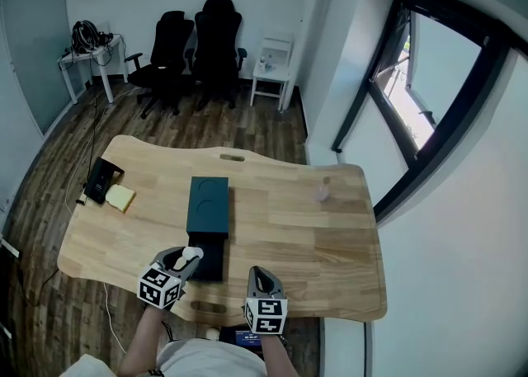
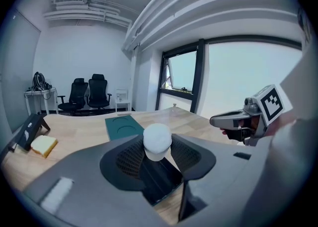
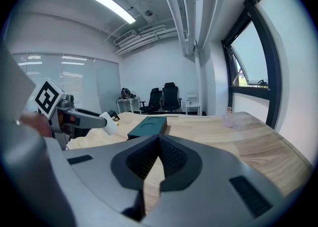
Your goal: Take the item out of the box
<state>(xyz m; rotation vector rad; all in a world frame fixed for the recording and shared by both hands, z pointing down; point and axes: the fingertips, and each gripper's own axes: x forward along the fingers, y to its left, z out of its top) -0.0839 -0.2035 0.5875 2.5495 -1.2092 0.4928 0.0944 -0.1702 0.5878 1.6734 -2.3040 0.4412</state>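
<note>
A dark teal box lid (image 1: pixel 208 204) lies mid-table, and the open black box tray (image 1: pixel 208 261) sits just in front of it. My left gripper (image 1: pixel 183 265) hovers over the tray's left edge, shut on a small white rounded item (image 1: pixel 192 253). In the left gripper view the white item (image 2: pixel 157 140) sits clamped between the two pads above the black tray (image 2: pixel 160 177). My right gripper (image 1: pixel 256 273) rests to the right of the tray near the table's front edge. Its jaws (image 3: pixel 159 144) are shut with nothing between them. From there the left gripper's white item (image 3: pixel 108 122) and the teal lid (image 3: pixel 148 125) show.
A yellow pad (image 1: pixel 120 197) and a black device (image 1: pixel 102 178) lie at the table's left end. A small clear bottle (image 1: pixel 323 190) stands at the right rear. Two black office chairs (image 1: pixel 195 47) and a white side table (image 1: pixel 274 66) stand beyond the wooden table (image 1: pixel 313 243).
</note>
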